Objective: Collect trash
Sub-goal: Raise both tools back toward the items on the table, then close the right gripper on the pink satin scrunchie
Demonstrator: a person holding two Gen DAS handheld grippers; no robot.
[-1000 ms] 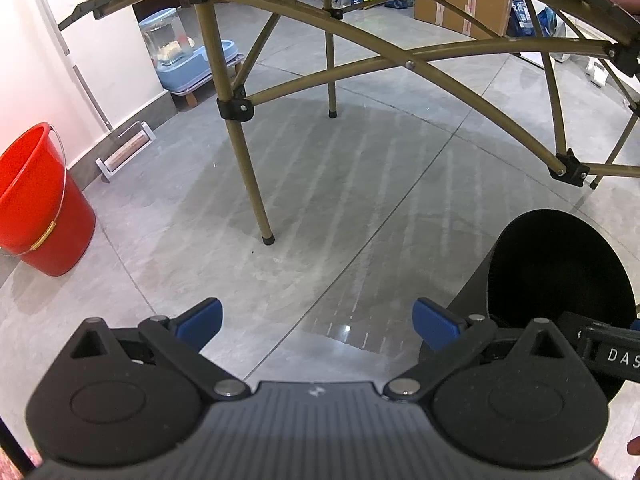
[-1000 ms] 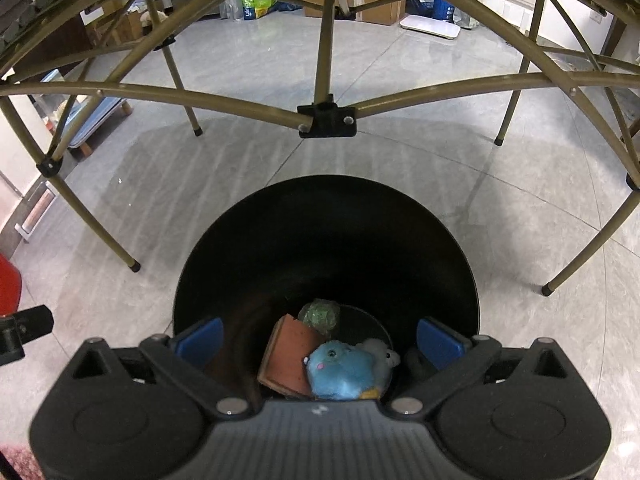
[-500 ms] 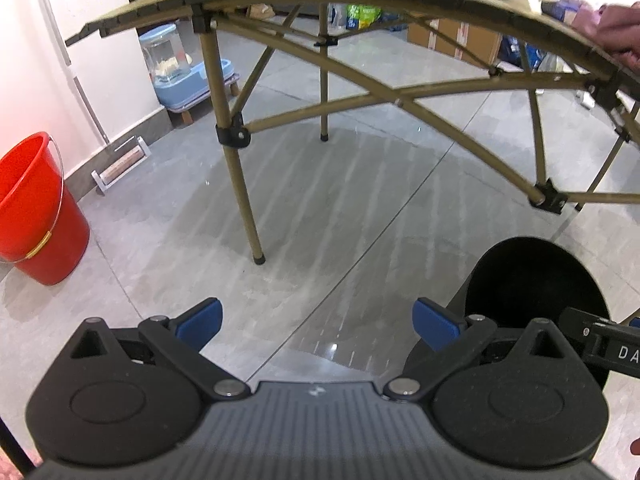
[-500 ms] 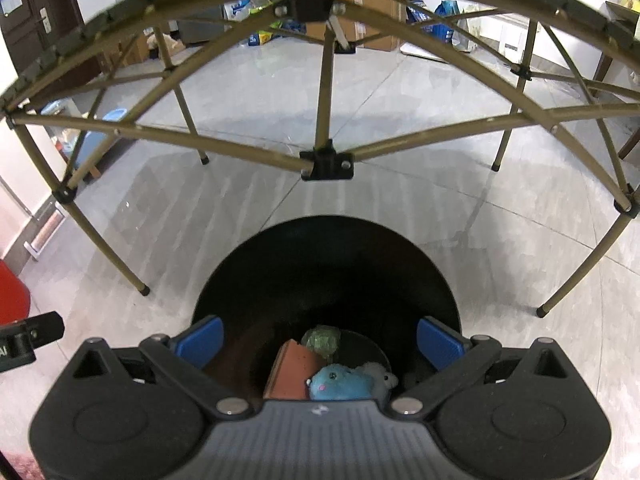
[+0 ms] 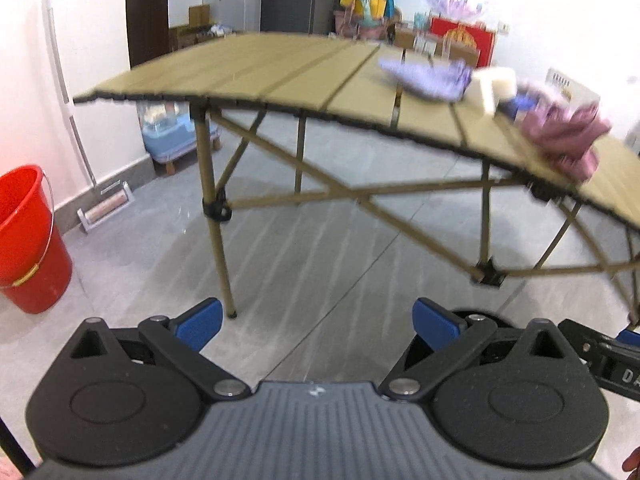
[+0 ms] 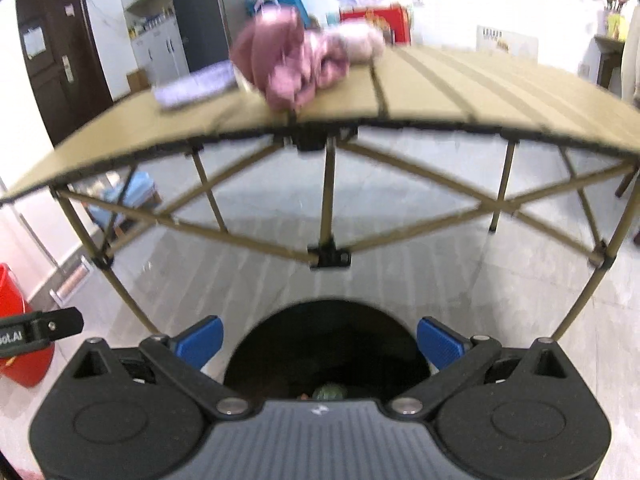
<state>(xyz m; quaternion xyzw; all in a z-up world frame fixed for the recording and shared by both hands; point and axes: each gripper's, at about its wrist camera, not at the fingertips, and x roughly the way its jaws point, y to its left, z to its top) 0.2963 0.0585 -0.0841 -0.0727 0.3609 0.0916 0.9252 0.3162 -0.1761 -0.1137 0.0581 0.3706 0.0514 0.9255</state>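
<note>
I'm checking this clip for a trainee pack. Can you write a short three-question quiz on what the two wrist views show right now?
1. True or false: the right gripper is clamped on a piece of trash.
2. Where does the black bin stand? A) on the table B) on the floor, below the right gripper C) inside the red bucket
3. Fill in: the pink cloth lies near the table's ____.

Key
1. False; both it and the left gripper are open and empty.
2. B
3. Edge, the one nearest the grippers.
</note>
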